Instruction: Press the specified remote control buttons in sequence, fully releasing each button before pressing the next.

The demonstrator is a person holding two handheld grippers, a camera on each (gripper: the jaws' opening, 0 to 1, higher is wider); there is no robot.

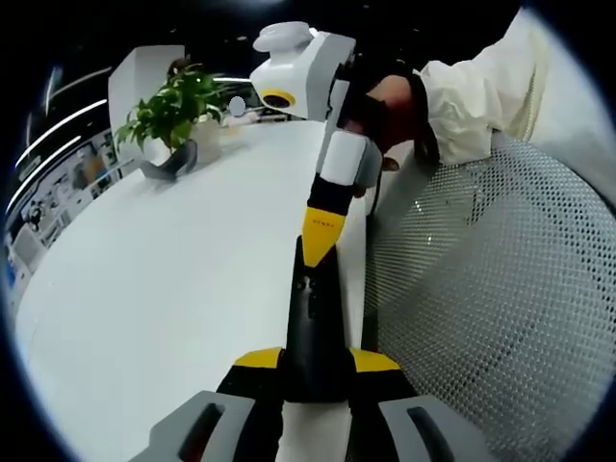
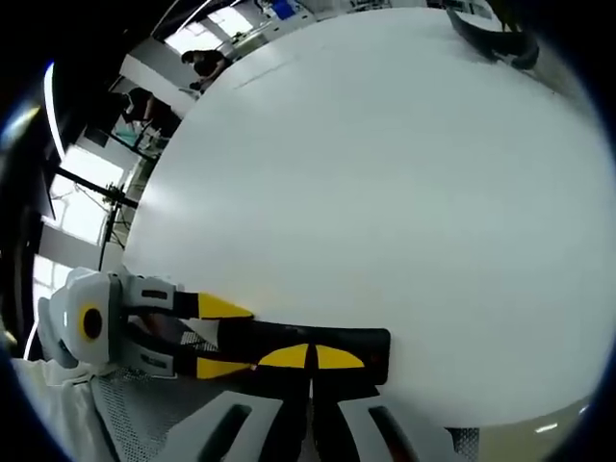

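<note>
The remote (image 1: 310,322) lies at the near edge of the white table (image 1: 164,289), and everything here is placed from it. In the left gripper view, the plant (image 1: 171,111) stands far beyond the remote, to its left, well apart and not in the way. The left gripper (image 1: 313,371) holds the near end of the remote, with the yellow jaws clamped on both its sides. The right gripper (image 1: 322,231) comes from the far end, and its yellow tips are closed together and rest on the top of the remote, as if pressing a button; I cannot tell which button. To the right of the remote is a mesh chair back (image 1: 491,289), just beside the table edge, and a sleeve (image 1: 481,87) above it. In the right gripper view, the closed tips (image 2: 310,358) sit on the remote too. I think the risk is that the tip slides to a neighbour button, or that the remote tilts in the clamp under pressure, because it lies so near the edge. The chair may also hinder the arm.
</note>
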